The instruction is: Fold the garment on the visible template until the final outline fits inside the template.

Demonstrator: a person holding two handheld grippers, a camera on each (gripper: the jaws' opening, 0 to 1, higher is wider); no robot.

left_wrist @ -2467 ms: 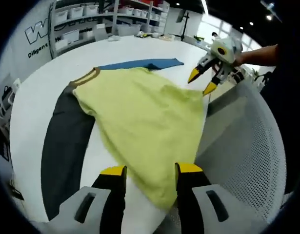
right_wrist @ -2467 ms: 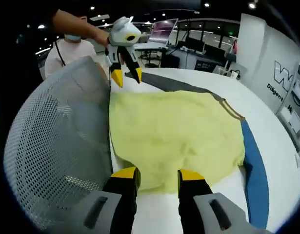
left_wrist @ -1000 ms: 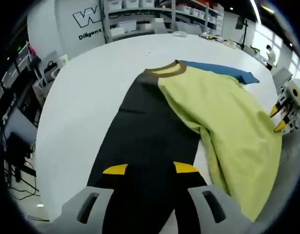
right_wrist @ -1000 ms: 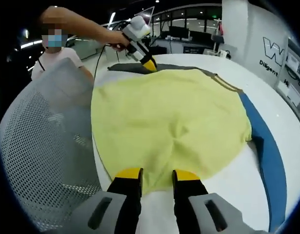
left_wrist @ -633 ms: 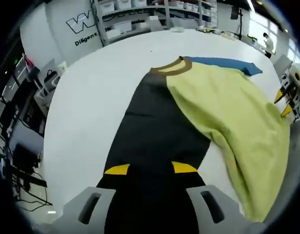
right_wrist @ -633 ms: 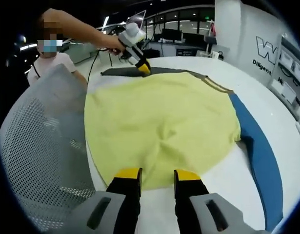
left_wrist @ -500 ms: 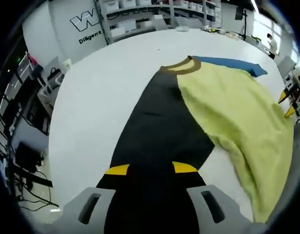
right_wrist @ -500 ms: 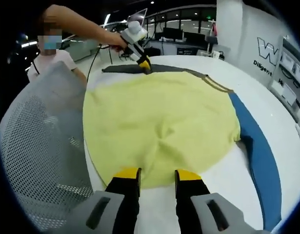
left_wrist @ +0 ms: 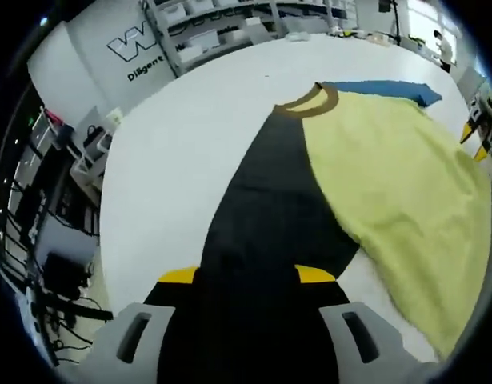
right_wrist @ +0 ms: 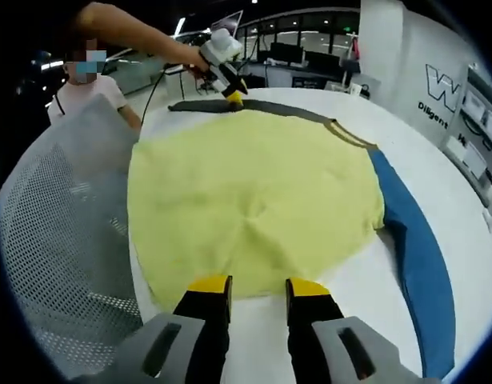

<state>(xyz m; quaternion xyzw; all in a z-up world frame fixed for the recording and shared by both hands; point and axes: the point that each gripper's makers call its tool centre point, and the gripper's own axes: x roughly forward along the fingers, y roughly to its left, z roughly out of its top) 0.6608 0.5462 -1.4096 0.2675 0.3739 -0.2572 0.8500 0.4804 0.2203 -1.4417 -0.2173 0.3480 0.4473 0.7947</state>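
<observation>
Since 2.5 s ago the left gripper (left_wrist: 247, 276) has been carried from the hem to the black sleeve (left_wrist: 266, 200), jaws apart, sleeve end between them. The yellow-green, brown-collared knit garment (right_wrist: 254, 204) is spread flat on the white table (left_wrist: 174, 152). Its hem edge is seen at 12 o'clock just past the parted yellow fingertips (right_wrist: 210, 285) of the right gripper (right_wrist: 259, 286), nothing held.

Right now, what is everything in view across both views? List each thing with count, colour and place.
Garment: one, yellow-green body, spread flat on the table.
Dark sleeve: one, charcoal, runs toward the left tool.
Blue sleeve: one, lies beside the garment's body.
Collar: one, brown, at the garment's far end in the left gripper view.
Table: one, white, under the garment.
Mesh chair: one, white, beside the table.
Shelving: grey, with bins, behind the table.
Left tool: yellow-tipped, open, over the dark sleeve.
Right tool: yellow-tipped, open, at the garment's hem.
</observation>
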